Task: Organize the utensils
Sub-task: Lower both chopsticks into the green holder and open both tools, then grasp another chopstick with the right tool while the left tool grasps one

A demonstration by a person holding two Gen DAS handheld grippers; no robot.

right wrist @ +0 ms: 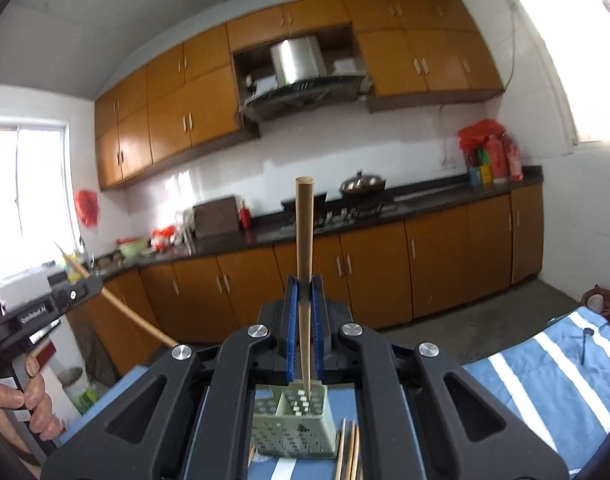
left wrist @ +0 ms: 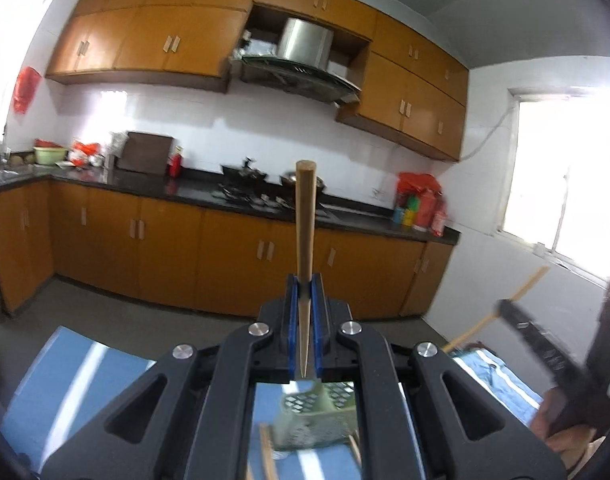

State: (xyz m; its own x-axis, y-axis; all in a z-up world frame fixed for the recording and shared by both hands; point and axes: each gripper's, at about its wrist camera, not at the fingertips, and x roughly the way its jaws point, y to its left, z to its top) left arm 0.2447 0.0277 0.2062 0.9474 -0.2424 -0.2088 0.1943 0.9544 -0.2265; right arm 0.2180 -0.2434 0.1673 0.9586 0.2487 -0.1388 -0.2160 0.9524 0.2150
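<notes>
In the left wrist view my left gripper (left wrist: 304,280) is shut on a wooden chopstick (left wrist: 305,216) whose thick end points up and away. Below it a green perforated utensil basket (left wrist: 317,416) stands on the blue striped cloth (left wrist: 65,380). In the right wrist view my right gripper (right wrist: 304,280) is shut on another wooden chopstick (right wrist: 304,232), its thin tip over the basket (right wrist: 293,428). Several loose chopsticks (right wrist: 349,448) lie beside the basket. Each view shows the other gripper raised with its stick: the right gripper (left wrist: 503,306) and the left gripper (right wrist: 87,284).
A dark spoon (right wrist: 585,340) lies on the cloth at the right. Beyond the table is bare floor, then orange cabinets under a dark counter (right wrist: 425,200) with a stove and a wok (right wrist: 363,184). A person's hand (right wrist: 29,392) grips the left handle.
</notes>
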